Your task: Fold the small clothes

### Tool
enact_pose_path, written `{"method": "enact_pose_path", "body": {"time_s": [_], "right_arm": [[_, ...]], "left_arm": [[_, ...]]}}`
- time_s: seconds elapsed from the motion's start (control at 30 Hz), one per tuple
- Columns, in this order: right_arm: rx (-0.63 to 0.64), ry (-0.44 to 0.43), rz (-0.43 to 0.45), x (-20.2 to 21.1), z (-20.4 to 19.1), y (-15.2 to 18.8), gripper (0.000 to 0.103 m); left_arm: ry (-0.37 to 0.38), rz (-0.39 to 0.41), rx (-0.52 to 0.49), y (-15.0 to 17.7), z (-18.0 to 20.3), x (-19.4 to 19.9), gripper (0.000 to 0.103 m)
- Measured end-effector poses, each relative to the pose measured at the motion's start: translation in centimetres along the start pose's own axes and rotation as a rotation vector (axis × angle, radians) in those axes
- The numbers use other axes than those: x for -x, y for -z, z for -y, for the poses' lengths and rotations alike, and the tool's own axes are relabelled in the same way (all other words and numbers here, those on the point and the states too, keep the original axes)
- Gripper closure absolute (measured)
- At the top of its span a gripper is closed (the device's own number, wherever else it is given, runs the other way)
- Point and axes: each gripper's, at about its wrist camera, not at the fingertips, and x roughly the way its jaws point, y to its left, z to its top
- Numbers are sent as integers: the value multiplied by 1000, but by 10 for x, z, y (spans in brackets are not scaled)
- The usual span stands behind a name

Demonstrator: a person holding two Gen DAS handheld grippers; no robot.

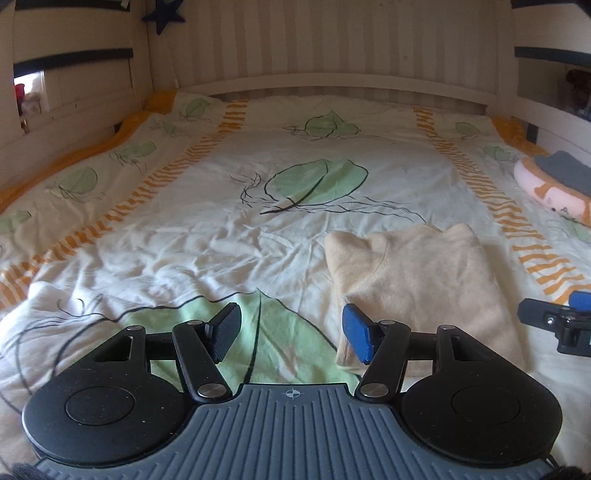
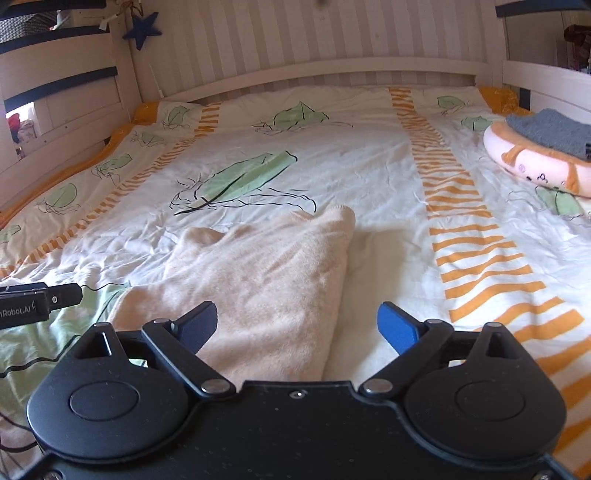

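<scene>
Where both grippers gape, folded cream garment (image 2: pixel 266 266) on bedspread (image 2: pixel 332 155).

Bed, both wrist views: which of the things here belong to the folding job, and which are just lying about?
Part of the job:
- cream garment, lying folded on the duvet
- left gripper, open, at the garment's left edge
- right gripper, open, at its right edge

Just lying about:
- pink cushion
- grey cloth resting on the cushion
- blue star on the bed frame
</scene>
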Motion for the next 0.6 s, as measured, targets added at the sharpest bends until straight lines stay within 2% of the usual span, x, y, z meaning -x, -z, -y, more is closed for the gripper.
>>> {"method": "enact_pose_path", "body": {"time_s": [0.07,0.2,0.4,0.6], "right_arm": [[8,-7,-1,10,-5,-1,4],[22,4,-13,30,-16,2,4],[13,140,-126,36,-24,4,4],[7,135,-121,43,-22,9,4]], "left_arm": [[14,-18,-12,1,3,10,44],[105,-128,44,2,1,12,44],[99,-186,50,12,6,11,44],[73,-203,50,14,8,11,44]]}}
